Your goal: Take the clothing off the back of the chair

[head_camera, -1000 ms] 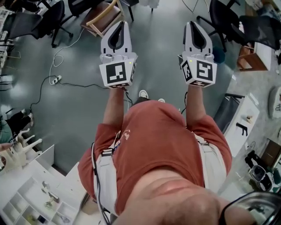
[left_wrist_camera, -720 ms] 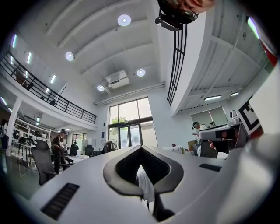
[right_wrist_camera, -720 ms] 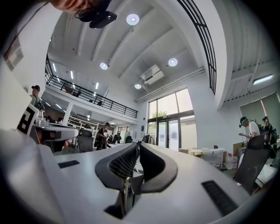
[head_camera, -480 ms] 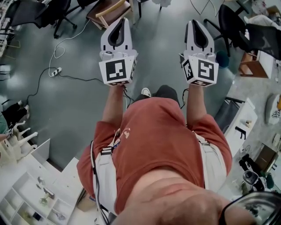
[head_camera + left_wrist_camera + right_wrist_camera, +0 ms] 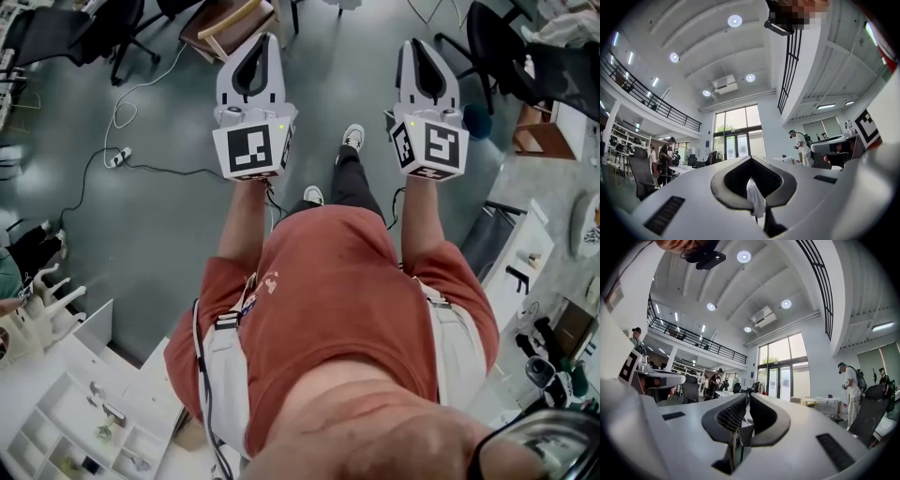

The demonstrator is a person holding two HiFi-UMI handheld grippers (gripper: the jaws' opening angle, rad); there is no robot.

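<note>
In the head view both grippers are held out level over the grey floor, side by side. My left gripper (image 5: 263,42) has its jaws together with nothing between them, and so does my right gripper (image 5: 419,47). A black office chair at the top right carries a pale garment (image 5: 562,26) on its back, well away from both grippers. In the left gripper view a white cloth (image 5: 755,199) hangs far ahead, seen through the hole below the closed tips of the left gripper (image 5: 750,158). The right gripper (image 5: 748,393) points into the open hall.
A wooden chair (image 5: 230,23) and black office chairs (image 5: 103,28) stand ahead on the left. A cable with a power strip (image 5: 117,157) lies on the floor. White shelving (image 5: 56,412) sits at the lower left, a wooden box (image 5: 539,136) at the right. People stand far off (image 5: 848,385).
The person has walked forward: a leg and shoe have swung out between the grippers, and the floor items have shifted in the frame. Both grippers stay shut and side by side.
</note>
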